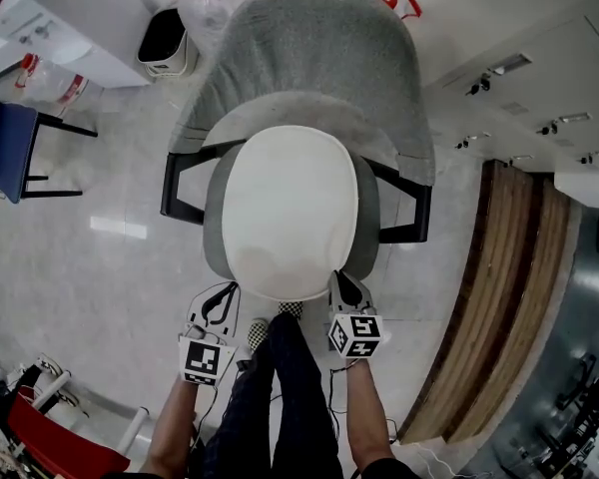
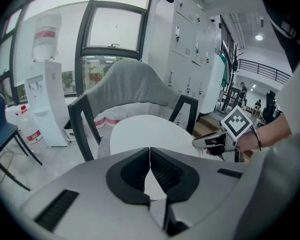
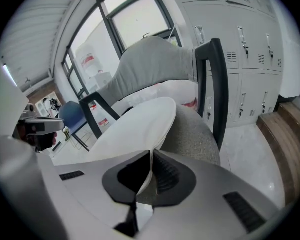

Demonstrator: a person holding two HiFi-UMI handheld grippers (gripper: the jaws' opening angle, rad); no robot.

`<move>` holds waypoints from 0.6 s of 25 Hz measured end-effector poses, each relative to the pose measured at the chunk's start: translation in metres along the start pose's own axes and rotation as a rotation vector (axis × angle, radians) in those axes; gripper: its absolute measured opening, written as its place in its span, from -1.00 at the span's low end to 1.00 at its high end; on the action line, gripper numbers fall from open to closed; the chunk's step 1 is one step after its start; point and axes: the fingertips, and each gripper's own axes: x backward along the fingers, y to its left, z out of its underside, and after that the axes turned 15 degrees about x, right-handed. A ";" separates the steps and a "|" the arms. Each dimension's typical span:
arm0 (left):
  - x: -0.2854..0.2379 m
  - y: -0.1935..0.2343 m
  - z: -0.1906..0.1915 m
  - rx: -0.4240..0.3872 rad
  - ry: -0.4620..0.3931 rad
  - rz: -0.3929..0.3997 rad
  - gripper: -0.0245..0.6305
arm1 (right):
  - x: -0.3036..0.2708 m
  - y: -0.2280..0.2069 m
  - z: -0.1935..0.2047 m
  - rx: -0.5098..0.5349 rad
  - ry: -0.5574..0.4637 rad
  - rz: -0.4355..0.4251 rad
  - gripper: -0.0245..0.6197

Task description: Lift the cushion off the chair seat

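Clamping the cushion [image 1: 290,208] by its front edge, your left gripper [image 2: 149,151] and right gripper [image 3: 151,154] show their closed jaws only in their own views.

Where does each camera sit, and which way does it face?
Head view: on the head, facing steeply down at cushion on chair; forearms, legs, left gripper, right gripper show.
Left gripper view: on that gripper, facing the chair's back; its jaws pinch the cushion's edge.
Right gripper view: likewise, from the right side.
Shared: cushion and chair.
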 end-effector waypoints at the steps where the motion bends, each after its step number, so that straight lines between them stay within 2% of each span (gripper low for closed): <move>1: 0.002 -0.001 -0.002 -0.002 -0.004 -0.001 -0.87 | 0.004 0.001 -0.005 0.003 -0.010 -0.002 -0.80; 9: 0.030 -0.018 -0.036 -0.028 -0.053 0.004 -0.87 | 0.041 0.013 -0.050 0.033 -0.074 -0.011 -0.81; 12: 0.042 -0.027 -0.054 -0.033 -0.096 0.009 -0.87 | 0.057 0.017 -0.068 0.054 -0.092 -0.013 -0.81; 15: 0.058 -0.040 -0.069 -0.053 -0.095 0.016 -0.87 | 0.075 0.024 -0.085 0.078 -0.107 -0.019 -0.81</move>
